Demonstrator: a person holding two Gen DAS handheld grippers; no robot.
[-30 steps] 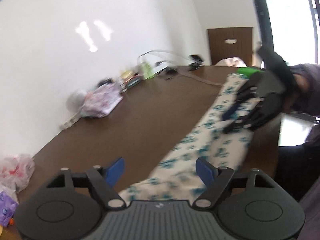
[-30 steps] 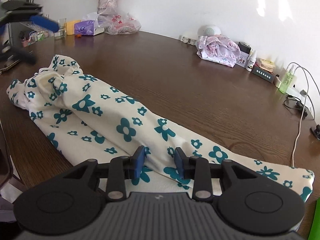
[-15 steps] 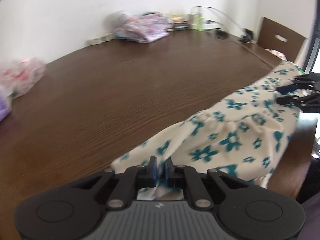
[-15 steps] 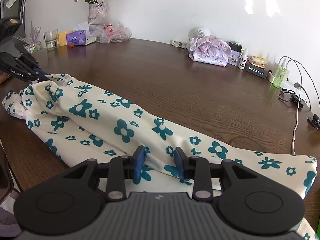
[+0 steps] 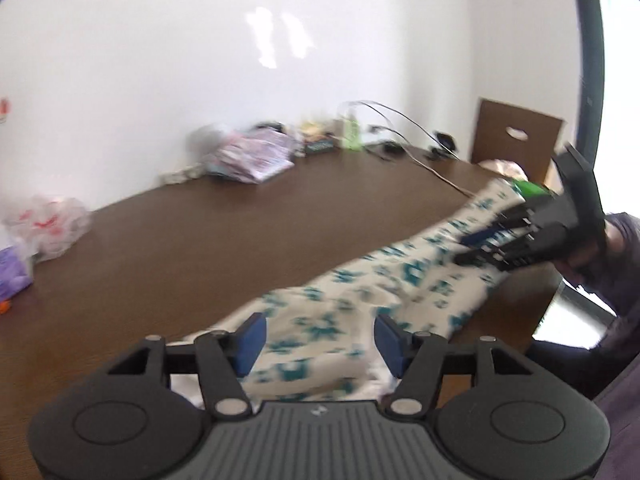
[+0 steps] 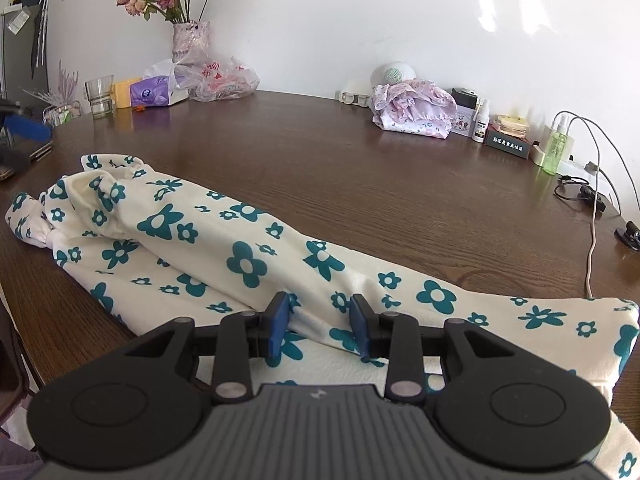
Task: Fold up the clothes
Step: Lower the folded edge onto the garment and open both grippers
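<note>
left gripper (image 5: 318, 338) opening at lower centre, pads clear of the floral garment (image 6: 248, 256) it pinched half a second ago, right gripper (image 6: 318, 322) half-spread with a fabric ridge between its pads, pinch unclear, unmoved, garment stretched across the brown table (image 6: 360, 168)

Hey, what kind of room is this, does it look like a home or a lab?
Probably a home, likely a dining or living room: a big wooden table against a white wall, a vase of flowers, a tissue box, and floral clothes laid out for folding.
</note>
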